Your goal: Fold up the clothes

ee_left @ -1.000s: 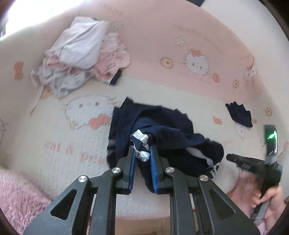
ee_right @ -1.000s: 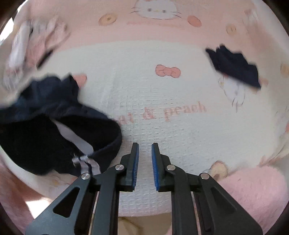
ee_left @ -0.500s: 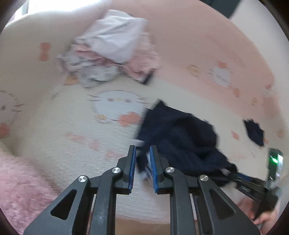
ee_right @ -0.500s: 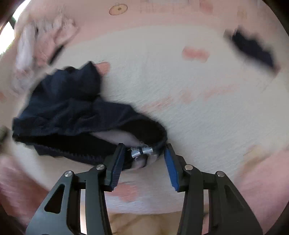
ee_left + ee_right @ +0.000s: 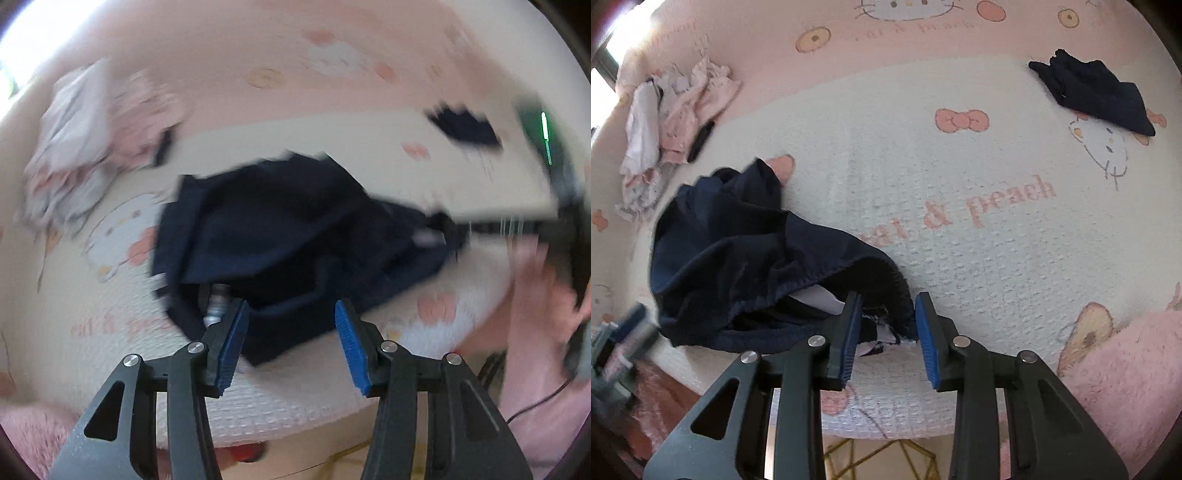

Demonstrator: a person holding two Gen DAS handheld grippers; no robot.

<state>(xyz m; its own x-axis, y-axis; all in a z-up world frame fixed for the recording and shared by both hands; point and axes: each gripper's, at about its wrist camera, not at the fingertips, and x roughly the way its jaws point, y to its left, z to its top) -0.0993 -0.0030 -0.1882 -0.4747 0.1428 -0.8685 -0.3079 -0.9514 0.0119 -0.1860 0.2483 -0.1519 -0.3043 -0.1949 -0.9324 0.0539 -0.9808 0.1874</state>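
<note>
A crumpled navy garment lies on the cream and pink cartoon-cat bedspread. My left gripper hovers over its near edge. Its jaws are opening and stand wide apart, and the pads touch no cloth. A silvery tag shows beside the left finger. My right gripper is closing on the garment's elastic waistband, which is bunched between the blue pads with a striped cord end. In the left wrist view the right gripper holds the garment's right corner, and the cloth stretches toward it.
A pile of light pink and white clothes lies at the back left. A small navy item sits at the back right. A fluffy pink blanket covers the near right corner. The bed's front edge runs just below both grippers.
My left gripper has let go of the garment's tagged edge and opened wide. My right gripper moved left to the waistband, opened around it and narrowed onto it. The garment now lies more spread out.
</note>
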